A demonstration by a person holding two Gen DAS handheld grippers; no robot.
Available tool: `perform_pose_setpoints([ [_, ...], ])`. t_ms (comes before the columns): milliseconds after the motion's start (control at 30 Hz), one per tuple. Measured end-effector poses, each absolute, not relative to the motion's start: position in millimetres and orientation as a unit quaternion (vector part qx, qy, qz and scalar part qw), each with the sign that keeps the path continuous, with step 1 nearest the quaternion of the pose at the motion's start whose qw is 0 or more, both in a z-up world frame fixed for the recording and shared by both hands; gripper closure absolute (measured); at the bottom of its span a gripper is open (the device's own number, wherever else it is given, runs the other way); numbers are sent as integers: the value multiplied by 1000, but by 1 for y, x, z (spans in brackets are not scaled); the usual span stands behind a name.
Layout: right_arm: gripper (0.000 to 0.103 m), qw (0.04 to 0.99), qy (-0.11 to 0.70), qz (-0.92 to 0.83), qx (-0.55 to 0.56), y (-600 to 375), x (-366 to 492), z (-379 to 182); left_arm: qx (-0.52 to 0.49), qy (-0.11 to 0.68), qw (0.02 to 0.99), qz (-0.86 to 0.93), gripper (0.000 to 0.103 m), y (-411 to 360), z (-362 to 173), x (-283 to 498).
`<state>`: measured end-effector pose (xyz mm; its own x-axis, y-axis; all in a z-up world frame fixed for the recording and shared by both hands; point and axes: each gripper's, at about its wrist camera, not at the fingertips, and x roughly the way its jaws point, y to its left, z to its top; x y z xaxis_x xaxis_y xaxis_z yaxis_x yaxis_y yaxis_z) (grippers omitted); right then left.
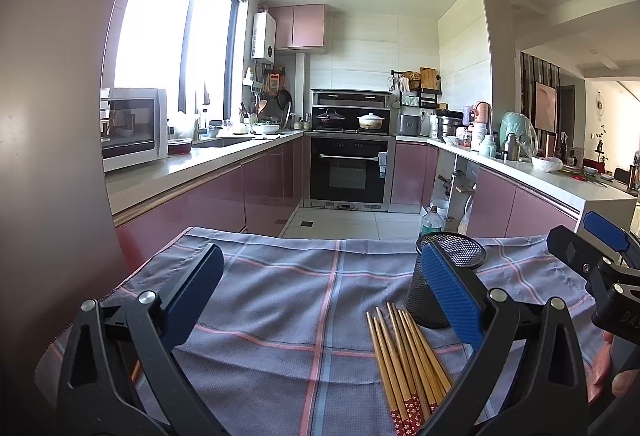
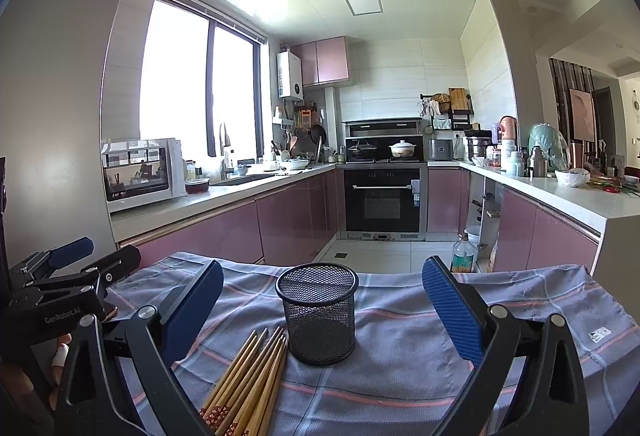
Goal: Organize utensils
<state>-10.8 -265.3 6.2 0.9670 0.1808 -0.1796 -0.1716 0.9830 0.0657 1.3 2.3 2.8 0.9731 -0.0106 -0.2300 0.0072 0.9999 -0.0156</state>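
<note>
A bundle of several bamboo chopsticks [image 1: 408, 360] with red patterned ends lies on the blue checked cloth [image 1: 280, 296]. A black mesh cup [image 1: 444, 276] stands upright just behind them, empty as far as I can see. My left gripper [image 1: 320, 300] is open and empty, above the cloth left of the chopsticks. My right gripper [image 2: 322, 312] is open and empty, with the mesh cup [image 2: 318, 312] between its fingers' line of sight and the chopsticks [image 2: 248, 384] at lower left. The right gripper shows in the left wrist view [image 1: 596, 256], the left gripper in the right wrist view [image 2: 80, 260].
The cloth-covered table [image 2: 520, 308] ends at a far edge, with the kitchen floor beyond. A plastic bottle [image 2: 462, 254] stands on the floor past the table. Pink cabinets, a microwave [image 1: 132, 126] and an oven [image 1: 348, 172] lie further back. A wall stands close at left.
</note>
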Motion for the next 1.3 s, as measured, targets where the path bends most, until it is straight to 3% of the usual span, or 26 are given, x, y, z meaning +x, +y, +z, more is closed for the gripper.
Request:
perform_pose_setpoints([
  [1300, 7, 990, 98, 91, 36, -267, -8, 2, -7, 114, 993, -4, 6, 1, 3, 1],
])
